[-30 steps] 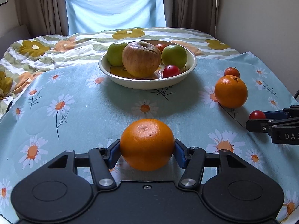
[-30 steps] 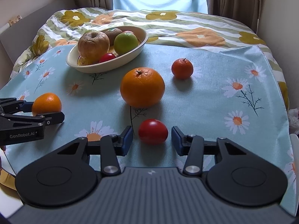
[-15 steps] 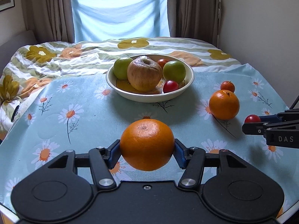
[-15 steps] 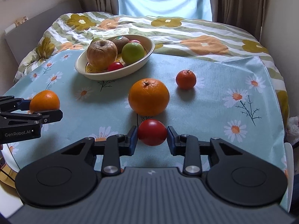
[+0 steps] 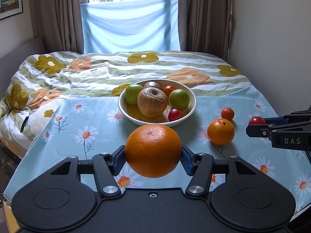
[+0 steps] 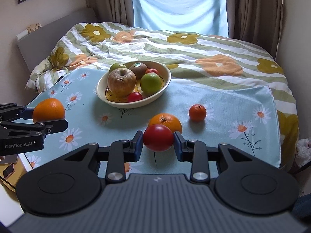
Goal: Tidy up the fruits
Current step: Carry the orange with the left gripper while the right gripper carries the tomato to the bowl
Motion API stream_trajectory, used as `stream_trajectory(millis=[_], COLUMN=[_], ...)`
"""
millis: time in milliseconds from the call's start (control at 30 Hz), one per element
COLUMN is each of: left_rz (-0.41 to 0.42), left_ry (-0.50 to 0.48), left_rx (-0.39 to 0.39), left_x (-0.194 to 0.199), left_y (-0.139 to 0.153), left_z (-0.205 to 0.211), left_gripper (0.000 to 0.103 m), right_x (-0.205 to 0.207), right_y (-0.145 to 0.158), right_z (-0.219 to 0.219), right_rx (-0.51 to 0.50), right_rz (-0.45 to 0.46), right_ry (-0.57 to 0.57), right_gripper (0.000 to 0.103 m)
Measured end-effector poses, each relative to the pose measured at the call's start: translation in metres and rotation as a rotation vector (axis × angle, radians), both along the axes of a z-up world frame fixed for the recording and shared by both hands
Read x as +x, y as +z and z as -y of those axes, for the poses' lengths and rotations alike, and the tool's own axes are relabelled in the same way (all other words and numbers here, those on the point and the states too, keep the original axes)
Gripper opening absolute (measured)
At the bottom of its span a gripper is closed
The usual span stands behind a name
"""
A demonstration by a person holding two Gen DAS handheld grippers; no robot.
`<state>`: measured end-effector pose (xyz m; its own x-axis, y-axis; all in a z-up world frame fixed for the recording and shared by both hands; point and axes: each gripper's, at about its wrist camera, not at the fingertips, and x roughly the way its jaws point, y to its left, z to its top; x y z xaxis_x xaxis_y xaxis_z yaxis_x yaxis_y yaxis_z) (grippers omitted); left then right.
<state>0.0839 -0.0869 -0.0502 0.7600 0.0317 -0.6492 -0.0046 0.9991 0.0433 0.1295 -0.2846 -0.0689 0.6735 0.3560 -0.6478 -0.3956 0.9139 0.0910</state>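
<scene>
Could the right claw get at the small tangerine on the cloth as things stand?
Probably not yet. The right claw is shut on a red tomato, so it has no free grip. The path itself looks open: the small tangerine sits alone on the cloth, beyond the loose orange.

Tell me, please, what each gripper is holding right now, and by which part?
The left gripper holds an orange by its two sides. The right gripper holds a small red fruit, likewise across its sides.
</scene>
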Motion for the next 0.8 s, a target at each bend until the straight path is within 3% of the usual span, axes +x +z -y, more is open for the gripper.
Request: stream_trajectory(millis=[433,800], left_rz=[0.033,0.001], left_ry=[-0.006,-0.069], left_rx=[-0.009,0.008], left_x=[0.039,0.104], left_y=[0.031,0.011], left_z=[-0.023,-0.056], left_gripper=[0.062,0.062], right_x=[0.025,0.075], right_y=[0.046,0.042], right_z=[-0.022,-0.06], right_rx=[0.001,0.009], right_rz=[0.042,0.02], right_ry=[0.025,-0.024], right_gripper=[0.048,0.048])
